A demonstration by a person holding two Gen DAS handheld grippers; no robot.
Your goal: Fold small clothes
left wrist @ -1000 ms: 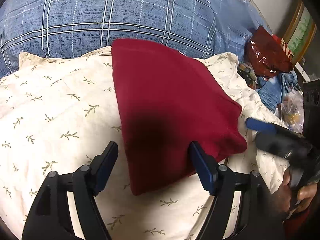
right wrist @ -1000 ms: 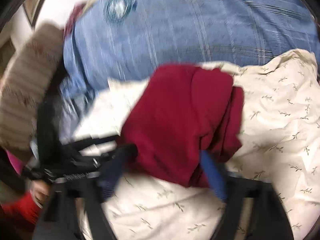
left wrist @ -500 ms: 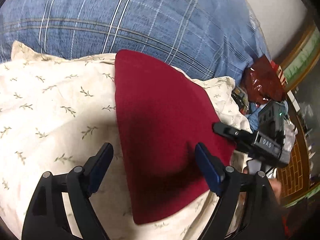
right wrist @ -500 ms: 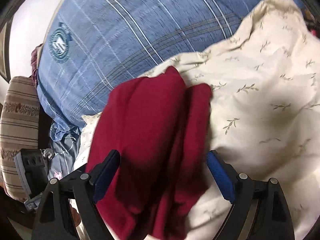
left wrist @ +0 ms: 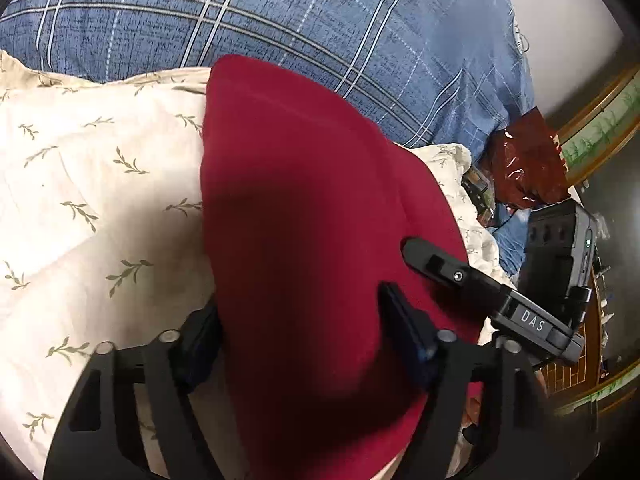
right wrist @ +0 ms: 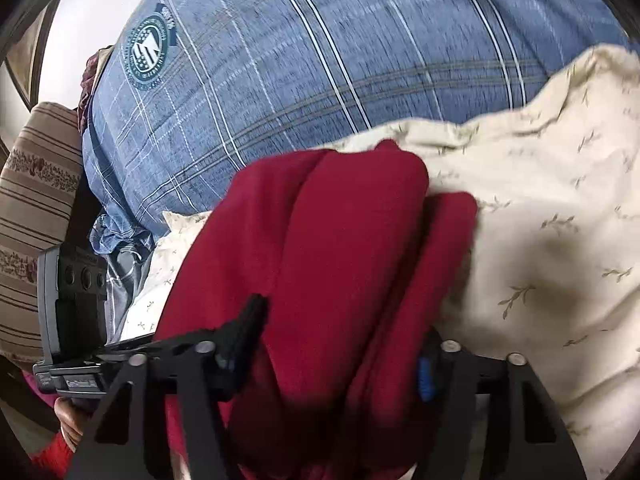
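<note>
- Your left gripper (left wrist: 304, 340) has its jaws apart, 1 finger on each side of the folded red garment (left wrist: 312, 216); the cloth bulges between the fingers and its near edge covers part of the left finger; no clamp visible
- Your right gripper (right wrist: 340, 344) is also spread, straddling the red garment (right wrist: 344, 260) from the opposite side; the cloth folds fill the gap and hide most of the right finger; whether the pads press the cloth I cannot tell
- The garment lies on the cream leaf-print pillow (left wrist: 80, 208); its far edge is near the blue plaid cushion (left wrist: 280, 20)
- In the left view, your right gripper's black finger rests on the garment's right edge; a dark red plastic bag (left wrist: 524, 164) sits beyond
- A striped beige cushion (right wrist: 32, 200) is at far left in the right view
</note>
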